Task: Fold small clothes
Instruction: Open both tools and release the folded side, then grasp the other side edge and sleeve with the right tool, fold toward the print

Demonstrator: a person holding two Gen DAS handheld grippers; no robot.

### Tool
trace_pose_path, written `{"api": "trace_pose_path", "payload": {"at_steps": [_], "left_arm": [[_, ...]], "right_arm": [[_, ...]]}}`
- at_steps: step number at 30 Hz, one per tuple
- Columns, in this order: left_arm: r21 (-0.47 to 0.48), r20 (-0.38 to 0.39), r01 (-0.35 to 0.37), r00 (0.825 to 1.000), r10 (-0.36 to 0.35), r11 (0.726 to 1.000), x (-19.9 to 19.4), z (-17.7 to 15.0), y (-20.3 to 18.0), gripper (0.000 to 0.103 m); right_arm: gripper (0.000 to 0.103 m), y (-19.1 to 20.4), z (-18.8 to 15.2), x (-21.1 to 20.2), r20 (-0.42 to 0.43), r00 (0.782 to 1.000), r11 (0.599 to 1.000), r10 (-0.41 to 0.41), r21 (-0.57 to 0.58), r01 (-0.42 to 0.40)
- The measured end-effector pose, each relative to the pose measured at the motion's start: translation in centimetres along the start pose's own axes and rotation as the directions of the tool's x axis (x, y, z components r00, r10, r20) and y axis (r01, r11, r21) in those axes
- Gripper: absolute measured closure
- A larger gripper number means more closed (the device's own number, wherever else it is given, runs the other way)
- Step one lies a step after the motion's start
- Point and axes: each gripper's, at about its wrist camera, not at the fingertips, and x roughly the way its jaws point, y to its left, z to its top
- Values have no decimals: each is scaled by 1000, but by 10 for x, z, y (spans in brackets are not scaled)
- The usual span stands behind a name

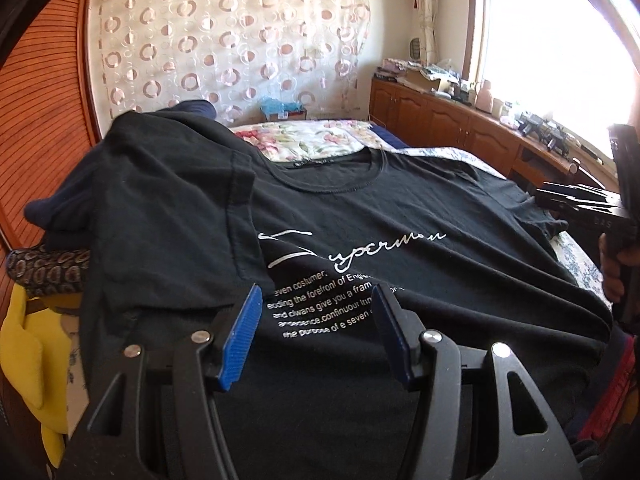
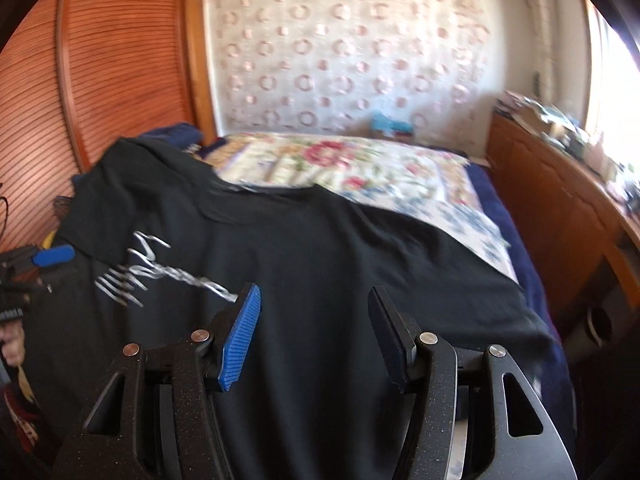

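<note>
Jaws first: on my left gripper [image 1: 316, 332] they stand well apart, the blue ribbed pads [image 1: 239, 340] holding nothing, with printed cloth showing in the gap between them. My right gripper [image 2: 314, 336] reads the same — spread wide, empty, black fabric filling the space between the pads [image 2: 239, 336].

Under both lies the black T-shirt [image 1: 360, 216], spread front-up across the bed with its hem toward me and its round collar [image 1: 332, 172] at the far end. White script lettering [image 1: 348, 254] runs across the chest, with small block lines of print below it reaching right up to my left tool's fingers. In the left wrist view the shirt's left sleeve [image 1: 168, 168] is bunched and raised over a heap of dark clothes, and a yellow garment [image 1: 32, 360] lies at the near left edge. My right tool's body shows at that view's right border, beside the shirt's other sleeve.

The right wrist view is motion-blurred — the lettering smears into streaks — but the shirt [image 2: 320, 272] still reads as flat on the bed.

Beyond the collar lies a floral bedspread [image 2: 352, 164]. A wooden cabinet [image 1: 448, 120] runs under the bright window on the right, a circle-patterned curtain [image 1: 232, 40] hangs on the far wall, and a slatted wooden wardrobe door [image 2: 104, 72] stands on the left.
</note>
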Motion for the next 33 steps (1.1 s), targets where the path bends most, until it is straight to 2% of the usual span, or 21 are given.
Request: {"api": "trace_pose_path", "payload": {"at_steps": [7,11,14,19,22,30,33], "left_arm": [[66,-96,2,995,5,998,34,2,-14,46],[114,-151,-3,988,20,993,46,-5,-24,46],[128,-170,0,985,22,992,49,-5,-27,46],[130,-177,23,984,0,991,51,-3,-27,44],[100,-187,45,982,-26,994,53,-1,-20,42],[93,-198,54,980,-35,994,55,-1,-20,25],[102,-198,51,980,-30,993,56,-1,-23,25]], "right_arm": [[46,-75,-29,-5,-70,987,987,-144,59,148],[46,-114,-41,2,-132,975,976,-181,93,194],[46,-137,-45,7,-166,969,970,-181,134,204],[46,-157,-46,10,-194,971,967,-141,184,177],[46,-166,-44,15,-207,971,965,-120,205,163],[46,-188,-36,33,-239,969,947,-59,293,130],[48,-191,-33,37,-241,969,947,-46,299,119]]}}
